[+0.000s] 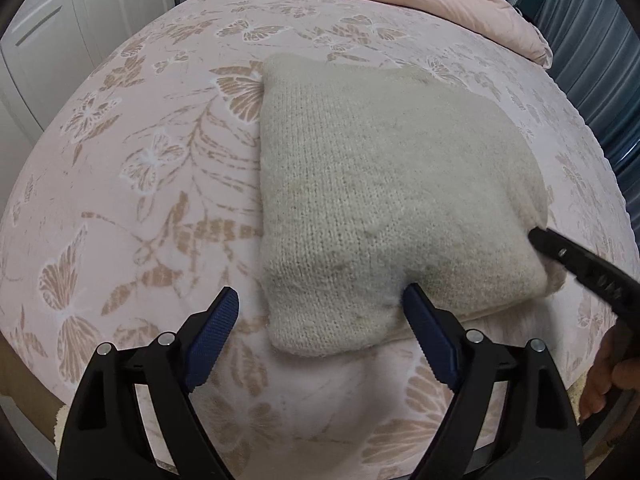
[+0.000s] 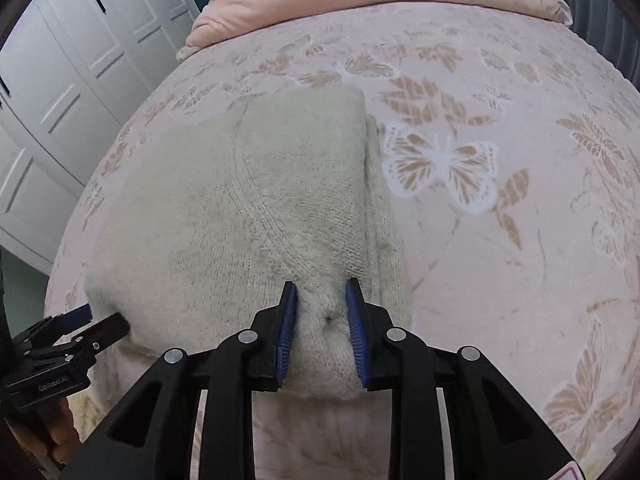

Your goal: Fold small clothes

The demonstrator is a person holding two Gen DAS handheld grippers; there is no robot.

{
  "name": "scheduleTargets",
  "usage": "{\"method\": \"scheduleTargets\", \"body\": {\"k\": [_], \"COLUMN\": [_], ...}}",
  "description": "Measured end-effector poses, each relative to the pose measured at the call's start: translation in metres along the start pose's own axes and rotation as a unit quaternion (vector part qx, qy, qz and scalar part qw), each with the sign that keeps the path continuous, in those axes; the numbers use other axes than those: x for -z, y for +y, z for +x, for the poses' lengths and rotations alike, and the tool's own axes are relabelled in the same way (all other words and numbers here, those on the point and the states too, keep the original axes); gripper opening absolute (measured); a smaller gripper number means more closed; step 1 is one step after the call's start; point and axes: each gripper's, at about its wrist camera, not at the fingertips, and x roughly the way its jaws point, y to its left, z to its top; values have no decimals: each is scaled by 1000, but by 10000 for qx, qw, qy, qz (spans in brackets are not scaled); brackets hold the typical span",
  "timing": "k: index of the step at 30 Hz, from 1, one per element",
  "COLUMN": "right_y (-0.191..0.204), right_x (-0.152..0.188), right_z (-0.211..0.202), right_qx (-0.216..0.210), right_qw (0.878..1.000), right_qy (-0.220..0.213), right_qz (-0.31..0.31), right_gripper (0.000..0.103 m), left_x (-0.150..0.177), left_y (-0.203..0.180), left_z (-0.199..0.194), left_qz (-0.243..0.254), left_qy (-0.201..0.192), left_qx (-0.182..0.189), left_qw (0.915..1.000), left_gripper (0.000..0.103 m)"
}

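The far edge of the folded cream knitted sweater (image 1: 384,200) is blurring into the pink butterfly-patterned bedspread (image 1: 140,168), and a person's hand (image 1: 612,376) is showing only partly at the left wrist view's right edge. The left gripper (image 1: 320,312) is hovering with jaws spread wide at the sweater's near corner, one blue pad touching the knit. The right gripper (image 2: 322,320) is pinching a bunched near edge of the sweater, which is lying on the bedspread ahead of it.

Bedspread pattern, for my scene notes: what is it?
Pale pink bedspread with tan and white butterflies and leaves; clearest in the right wrist view.
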Motion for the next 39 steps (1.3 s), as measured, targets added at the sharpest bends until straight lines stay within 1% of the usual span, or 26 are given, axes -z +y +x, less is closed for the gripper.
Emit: {"method": "scheduleTargets", "body": {"k": [2,3,5,7,10,11,12,13,14,15,17,19,20,21,22,23,24,25,26,27,30,32,33,35,36,39], "right_y": [0,-2,-8,-18,-36,-42,-45,-43,-37,-28,-16,-16,-19,-25,-35,-47,-58,-65,-65,-60,-37,-17,-11,-17,-21,-15], "right_x": [-7,-12,-23,-34,-41,-39,-35,-35,-38,-42,-50,-51,-50,-49,-45,-39,-32,-28,-26,-27,-25,-22,-17,-2,0,-2], "right_z": [-22,-31,-34,-17,32,48,59,62,56,43,6,-22,-25,-16,3,26,37,26,9,-9,-52,-49,-34,4,6,-32], "right_qx": [-241,-292,-245,-229,-463,-692,-1013,-1378,-1246,-1217,-1355,-1357,-1182,-969,-767,-520,-405,-657,-618,-478,-684,-573,-360,184,197,32], "right_qw": [9992,9986,9978,9982,9944,9890,9821,9764,9803,9842,9856,9840,9862,9895,9926,9936,9916,9883,9879,9893,9903,9956,9985,9993,9995,9997], "right_qy": [-226,-354,-498,-339,375,615,745,738,620,390,-191,-653,-771,-674,-358,113,382,124,-114,-345,-842,-683,-410,190,121,-234], "right_qz": [205,277,349,433,877,1154,1400,1489,1401,1223,990,949,864,836,871,996,1167,1369,1421,1337,868,282,-13,-260,-232,-11], "right_gripper": [28,33,81,84,84,79,67,41,35,34,29,30,32,33,37,38,40,41,41,41,38,29,27,13,13,15], "left_x": [1,1,0,-4,-18,-24,-30,-35,-40,-47,-61,-72,-76,-78,-79,-79,-77,-73,-70,-66,-55,-47,-43,-36,-32,-27], "left_y": [1,2,11,24,44,50,54,56,56,51,39,25,21,18,14,10,6,4,4,7,7,0,-4,-12,-14,-16], "left_z": [-3,-6,-13,-16,-10,-2,9,20,30,35,22,2,-4,-4,1,10,22,31,31,22,-7,-16,-15,-5,-1,-8], "left_qz": [-48,-90,-339,-801,-1584,-1784,-1944,-2066,-2093,-2015,-1675,-1227,-1087,-998,-897,-778,-645,-549,-540,-587,-386,-172,-56,145,152,99], "left_qy": [19,-23,-113,-192,-264,-219,-80,67,203,316,119,-172,-267,-305,-264,-190,-76,65,27,-101,-378,-514,-496,-327,-272,-256], "left_qx": [-49,-35,281,897,1541,1639,1603,1628,1742,1745,1697,1755,1789,1797,1719,1519,1230,974,987,961,703,416,284,78,24,-50], "left_qw": [10000,10000,9990,9925,9749,9700,9677,9648,9620,9633,9711,9766,9775,9782,9807,9852,9903,9937,9936,9936,9961,9977,9984,9993,9995,9996], "left_gripper": [82,82,85,90,95,96,96,91,67,63,51,51,51,51,53,54,53,57,58,57,62,73,73,73,74,73]}}
